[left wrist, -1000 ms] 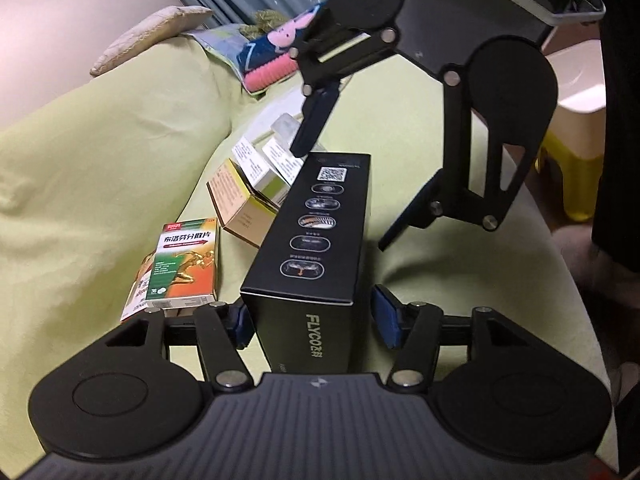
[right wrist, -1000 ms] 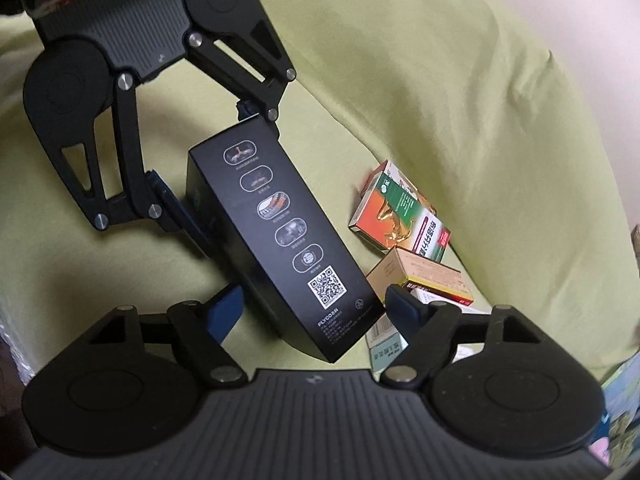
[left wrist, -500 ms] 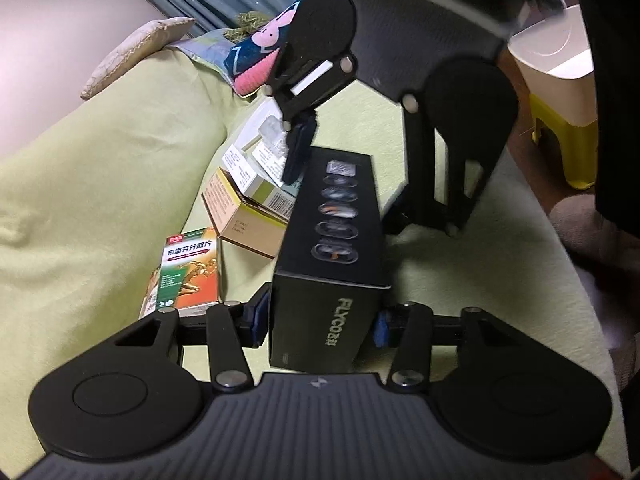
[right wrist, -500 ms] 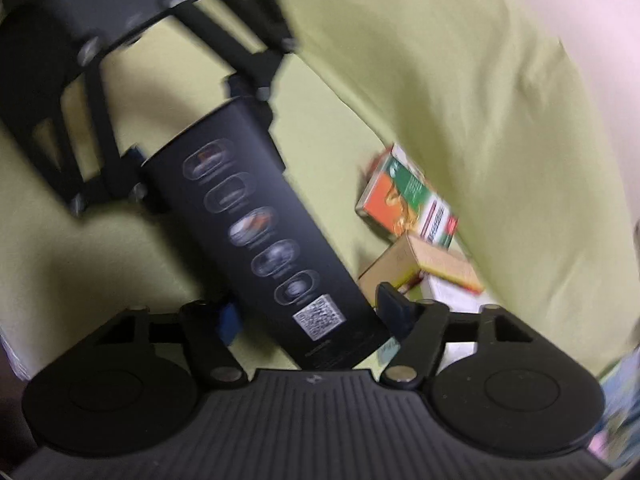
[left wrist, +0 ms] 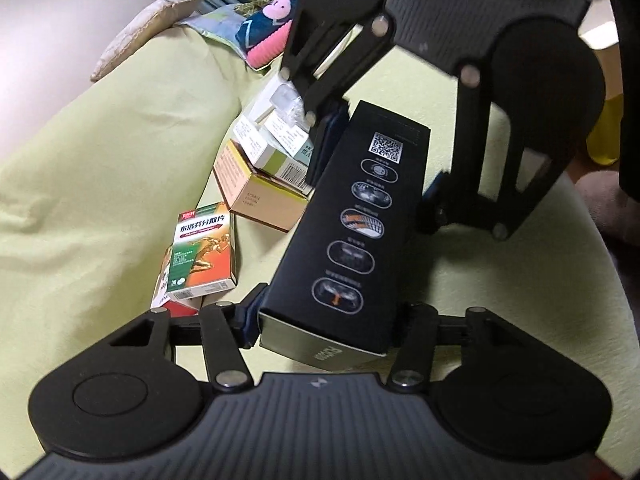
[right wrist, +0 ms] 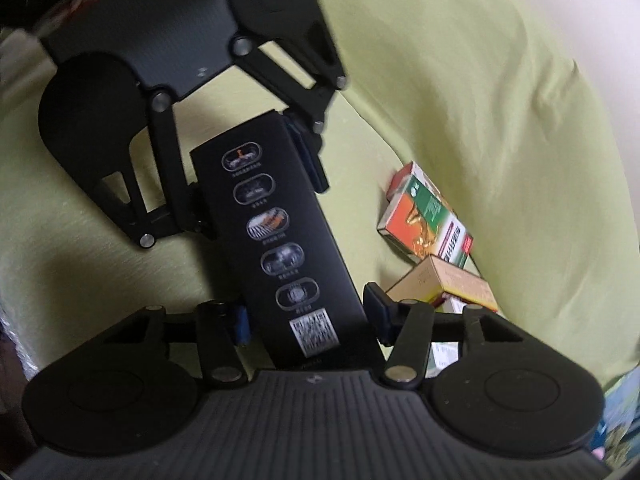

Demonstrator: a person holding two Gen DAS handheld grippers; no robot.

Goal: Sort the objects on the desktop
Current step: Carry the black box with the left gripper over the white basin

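Note:
A long black box [left wrist: 360,216] with a QR code and a row of oval icons lies slanted over the yellow-green sofa cover. My left gripper [left wrist: 328,318] is shut on its near, lettered end, with a blue pad against each side. My right gripper [left wrist: 378,174] reaches in from the far side and is shut on the QR end. In the right wrist view the same box [right wrist: 280,240] runs from my right gripper [right wrist: 308,318] up to the left gripper [right wrist: 256,188].
Left of the black box lie a green-and-orange medicine box [left wrist: 202,248], a tan carton [left wrist: 256,196] and white-and-green cartons [left wrist: 276,148]. The right wrist view shows the medicine box [right wrist: 424,220] and the tan carton [right wrist: 440,284]. A cushion [left wrist: 144,32] is behind and a yellow stool [left wrist: 608,136] far right.
Both grippers stood open around the box a second ago and have since shut on its ends. The right gripper has come closer, and the box has slanted to the right.

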